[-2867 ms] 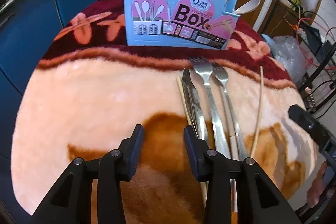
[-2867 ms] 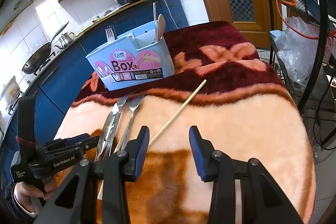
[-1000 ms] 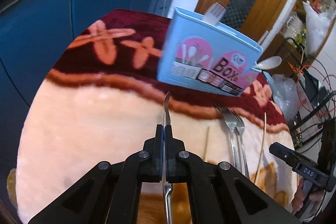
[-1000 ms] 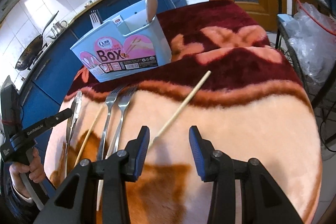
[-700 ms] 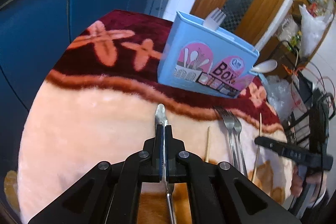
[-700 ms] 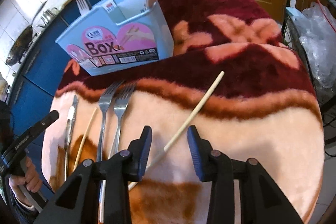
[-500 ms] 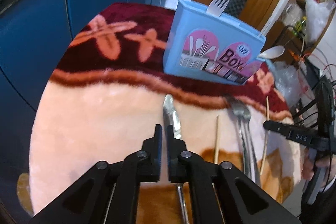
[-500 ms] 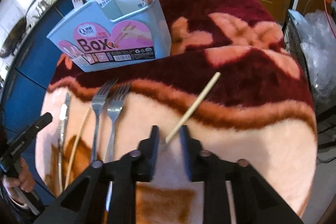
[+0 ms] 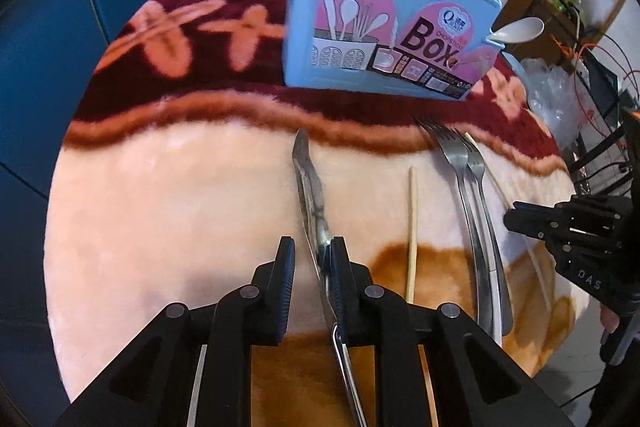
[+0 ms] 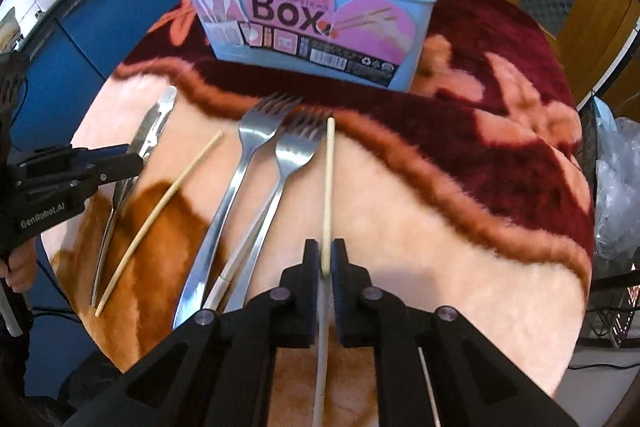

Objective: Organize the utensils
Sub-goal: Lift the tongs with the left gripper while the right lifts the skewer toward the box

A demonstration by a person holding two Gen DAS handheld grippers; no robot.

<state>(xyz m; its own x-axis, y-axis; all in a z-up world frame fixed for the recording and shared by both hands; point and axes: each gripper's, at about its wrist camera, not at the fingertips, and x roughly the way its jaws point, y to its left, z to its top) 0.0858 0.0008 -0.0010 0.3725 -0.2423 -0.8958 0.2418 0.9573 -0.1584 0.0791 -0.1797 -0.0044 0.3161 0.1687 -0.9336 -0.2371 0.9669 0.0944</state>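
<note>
So the desk (image 10: 460, 227) is covered in a fuzzy blanket, peach and maroon with a flower pattern, and the utensils are laid out on it in a rough row. At the far side stands the light blue utensil box (image 10: 312, 7) with the pink "Box" label; a fork, a white spoon and a chopstick are already sticking out of it.

The left gripper (image 9: 311, 259) has just been opening. Its fingers stand a bit apart now, and the metal tongs (image 9: 310, 183) lie on the blanket between them, up against the right finger but not clamped. The tongs point roughly toward the box.

The right gripper (image 10: 326, 265) has just been closing, and it's pinched shut on a chopstick (image 10: 329, 187), which runs straight out from the fingertips toward the box, its far end just beside the tines of the nearer fork.

Between the two grippers: a second chopstick (image 10: 160, 211) lying loose at a slant next to the tongs, then two metal forks (image 10: 256, 187) side by side, tines toward the box, handles overlapping near the bottom.
</note>
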